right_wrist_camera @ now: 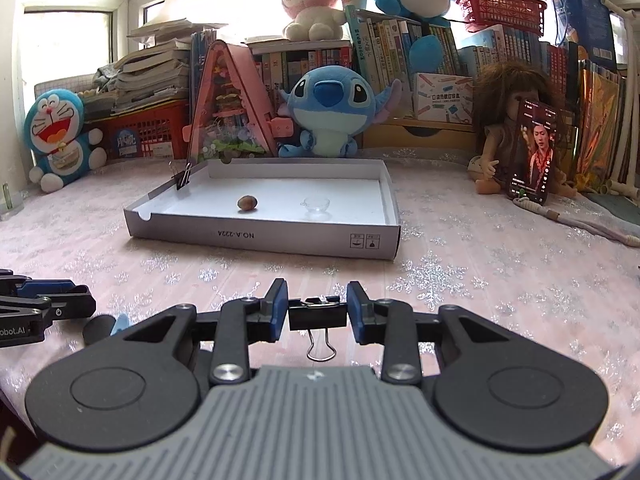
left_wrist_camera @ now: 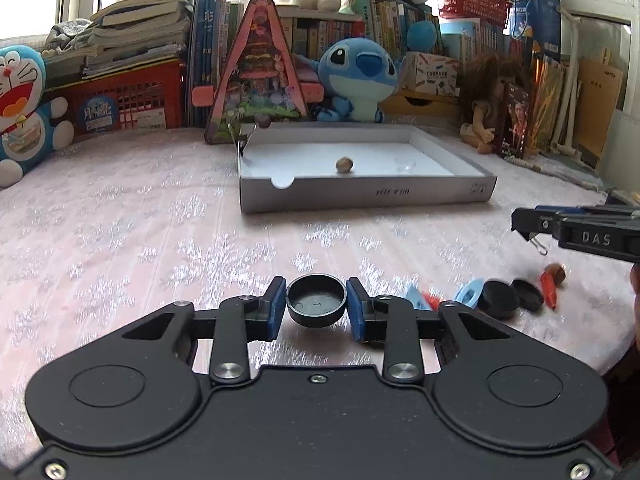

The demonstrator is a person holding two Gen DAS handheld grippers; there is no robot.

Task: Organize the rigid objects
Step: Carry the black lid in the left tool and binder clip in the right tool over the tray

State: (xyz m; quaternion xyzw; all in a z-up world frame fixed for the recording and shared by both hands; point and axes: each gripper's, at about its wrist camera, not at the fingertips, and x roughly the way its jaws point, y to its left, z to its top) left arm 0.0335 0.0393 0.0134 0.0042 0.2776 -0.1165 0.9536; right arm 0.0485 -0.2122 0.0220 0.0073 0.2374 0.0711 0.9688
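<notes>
Left tongs (left_wrist_camera: 316, 300) are clamping a black cap (left_wrist_camera: 316, 300); right tongs (right_wrist_camera: 318, 306) are pinching a binder clip (right_wrist_camera: 318, 316), both hovering over the pink snowflake-patterned counter (left_wrist_camera: 140, 240). Beyond, a white tray (right_wrist_camera: 260, 240) is holding a nut (right_wrist_camera: 247, 202) and a clear cup (right_wrist_camera: 316, 205).

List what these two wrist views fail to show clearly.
- Small items on the table, left wrist view: blurred near the lens edge; blue pieces partly behind the left claw.
- Right claw, same view: cut off by the frame edge.
- Clear piece in the box, right wrist view: too small to identify.
</notes>
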